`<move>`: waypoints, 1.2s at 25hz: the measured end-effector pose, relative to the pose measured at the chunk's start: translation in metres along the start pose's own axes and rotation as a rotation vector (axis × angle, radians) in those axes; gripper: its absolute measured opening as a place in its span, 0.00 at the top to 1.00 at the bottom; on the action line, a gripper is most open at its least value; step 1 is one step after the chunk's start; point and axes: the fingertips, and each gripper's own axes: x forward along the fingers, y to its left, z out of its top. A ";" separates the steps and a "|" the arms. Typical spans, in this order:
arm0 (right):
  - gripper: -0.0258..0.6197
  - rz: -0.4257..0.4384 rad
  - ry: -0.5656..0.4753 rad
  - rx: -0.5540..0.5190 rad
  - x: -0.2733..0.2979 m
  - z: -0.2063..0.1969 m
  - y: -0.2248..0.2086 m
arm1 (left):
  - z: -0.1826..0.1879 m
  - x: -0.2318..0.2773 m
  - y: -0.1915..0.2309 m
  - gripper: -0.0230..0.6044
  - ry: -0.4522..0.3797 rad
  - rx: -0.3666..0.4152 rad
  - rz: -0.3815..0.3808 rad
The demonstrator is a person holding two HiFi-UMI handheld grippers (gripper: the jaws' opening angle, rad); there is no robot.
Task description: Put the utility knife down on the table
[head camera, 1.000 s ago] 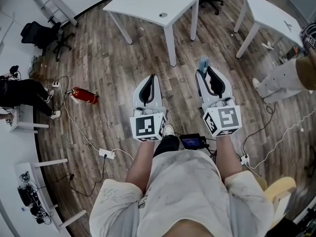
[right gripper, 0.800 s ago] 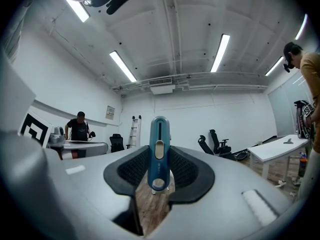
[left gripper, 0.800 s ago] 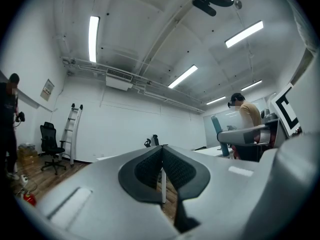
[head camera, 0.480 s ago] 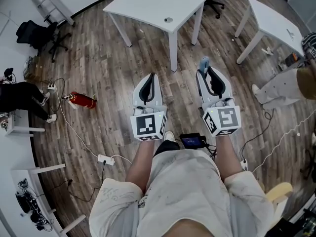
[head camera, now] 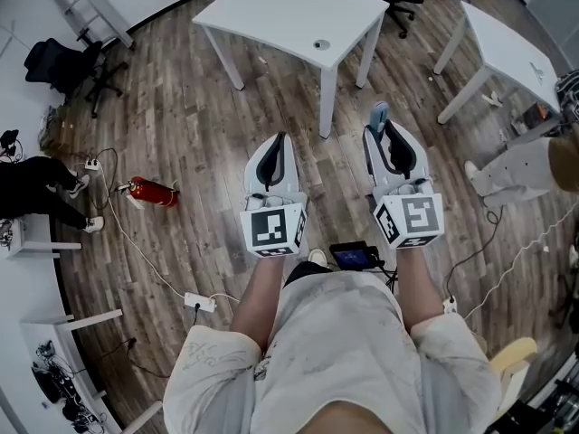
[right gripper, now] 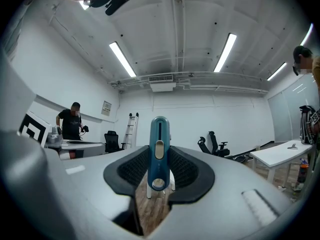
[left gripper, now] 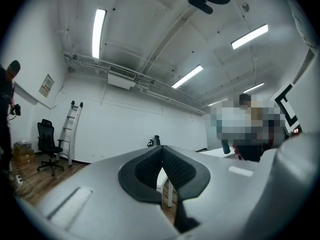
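The blue utility knife [right gripper: 158,153] stands upright between the black pads of my right gripper [right gripper: 159,168], which is shut on it. In the head view the knife's blue tip [head camera: 378,114] sticks out past the right gripper [head camera: 387,143]. My left gripper [head camera: 276,155] is shut with nothing in it; its pads [left gripper: 161,166] meet in the left gripper view. Both grippers point level above the wooden floor. A white table [head camera: 271,12] stands ahead, its near leg [head camera: 327,93] between the two grippers' lines.
A second white table [head camera: 505,39] stands at the right, with a person's legs [head camera: 516,163] beside it. A red fire extinguisher [head camera: 152,192] and cables lie on the floor at the left. Office chairs [head camera: 63,61] and a ladder [head camera: 89,5] stand near the far wall.
Both grippers have travelled forward together across the floor. The white table has come closer in the head view. The grip on the knife is unchanged.
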 end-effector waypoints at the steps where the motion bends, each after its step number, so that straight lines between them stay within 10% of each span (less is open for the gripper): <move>1: 0.75 -0.006 -0.002 -0.001 0.020 -0.002 -0.001 | -0.003 0.016 0.013 0.93 0.001 0.002 -0.006; 7: 0.75 -0.019 -0.009 -0.012 0.065 -0.010 0.022 | -0.015 0.038 0.065 0.93 -0.005 -0.005 -0.011; 17: 0.75 -0.032 -0.017 -0.005 0.168 -0.018 -0.082 | -0.032 0.186 0.047 0.93 -0.006 -0.009 -0.053; 30: 0.75 -0.027 -0.008 0.022 0.442 -0.061 -0.554 | -0.095 0.698 -0.116 0.93 -0.009 0.006 -0.028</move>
